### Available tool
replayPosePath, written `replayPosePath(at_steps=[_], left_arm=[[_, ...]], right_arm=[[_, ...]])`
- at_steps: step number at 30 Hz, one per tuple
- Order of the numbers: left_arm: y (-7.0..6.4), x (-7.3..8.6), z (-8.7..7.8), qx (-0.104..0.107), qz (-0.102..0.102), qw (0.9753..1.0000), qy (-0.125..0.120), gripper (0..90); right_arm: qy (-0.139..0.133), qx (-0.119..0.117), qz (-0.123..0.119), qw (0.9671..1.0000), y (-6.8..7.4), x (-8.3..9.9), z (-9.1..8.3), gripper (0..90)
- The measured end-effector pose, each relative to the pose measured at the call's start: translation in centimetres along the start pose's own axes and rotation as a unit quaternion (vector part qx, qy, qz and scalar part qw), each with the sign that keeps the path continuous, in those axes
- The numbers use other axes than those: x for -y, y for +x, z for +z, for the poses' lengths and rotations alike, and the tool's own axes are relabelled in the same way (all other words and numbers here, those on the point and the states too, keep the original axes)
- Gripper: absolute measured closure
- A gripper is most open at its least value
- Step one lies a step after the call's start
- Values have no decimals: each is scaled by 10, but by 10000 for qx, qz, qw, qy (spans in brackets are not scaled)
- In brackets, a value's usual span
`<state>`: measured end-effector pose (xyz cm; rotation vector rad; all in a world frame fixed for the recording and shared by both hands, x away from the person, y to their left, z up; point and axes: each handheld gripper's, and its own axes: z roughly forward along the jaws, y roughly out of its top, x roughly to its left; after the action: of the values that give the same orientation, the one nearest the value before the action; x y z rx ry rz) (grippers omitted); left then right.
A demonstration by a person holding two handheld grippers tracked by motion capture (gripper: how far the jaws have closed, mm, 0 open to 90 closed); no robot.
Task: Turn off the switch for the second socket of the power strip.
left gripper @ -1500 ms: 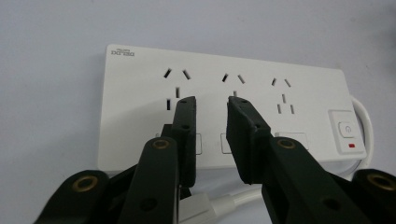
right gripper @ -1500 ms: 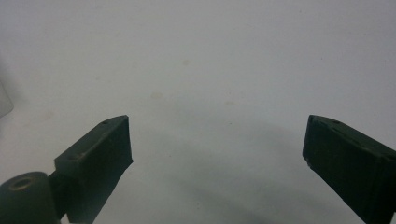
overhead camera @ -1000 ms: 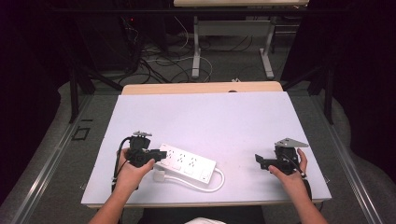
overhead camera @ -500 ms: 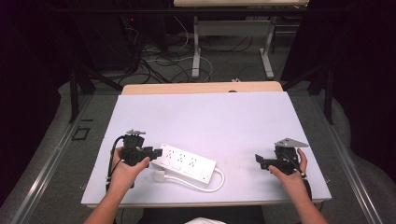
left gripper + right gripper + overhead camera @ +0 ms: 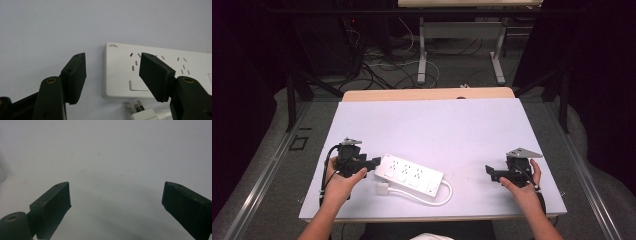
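A white power strip [image 5: 411, 174] lies slantwise on the white table [image 5: 432, 125], its cord [image 5: 439, 200] looping along its near side to a white plug [image 5: 382, 189]. My left gripper [image 5: 374, 164] stands open just left of the strip's end. In the left gripper view the strip [image 5: 160, 72] lies ahead between and behind the jaws [image 5: 112, 75], with the plug's prongs [image 5: 136, 108] below it. My right gripper [image 5: 490, 173] rests open near the table's right front, over bare table [image 5: 112, 165] with nothing between its jaws [image 5: 116, 200].
A wooden board [image 5: 427, 94] borders the table's far edge. Beyond it stand table legs [image 5: 422, 50] and tangled cables [image 5: 377, 67] on the floor. The table's front edge runs close under both hands.
My left gripper has drawn back slightly to the left, away from the power strip's end. The right gripper has stayed in place.
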<state>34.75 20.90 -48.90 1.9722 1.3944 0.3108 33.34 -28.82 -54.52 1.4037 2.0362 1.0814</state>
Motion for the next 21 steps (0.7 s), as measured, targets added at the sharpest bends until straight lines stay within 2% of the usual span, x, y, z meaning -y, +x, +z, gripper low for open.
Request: replayPosePath(at_steps=[3,11,15,16,17,21], left_arm=[[3,1,1,-92,57,9999,-104,343],[13,4,-1,-62,230,9995,-225,322],[19,6,-3,-151,205,9991,-353,313],[19,7,-3,-145,137,9991,-374,309],[21,7,-3,-150,211,9990,-373,304],[25,9,-4,-238,297,9986,-379,303]], right_arm=[[-7,0,0,10000,0,0,0,78],[-7,-1,-2,10000,0,0,0,78],[-10,9,-5,10000,0,0,0,79],[-11,9,-6,10000,0,0,0,79],[-11,8,-6,10000,0,0,0,79],[-10,7,-7,10000,0,0,0,78]])
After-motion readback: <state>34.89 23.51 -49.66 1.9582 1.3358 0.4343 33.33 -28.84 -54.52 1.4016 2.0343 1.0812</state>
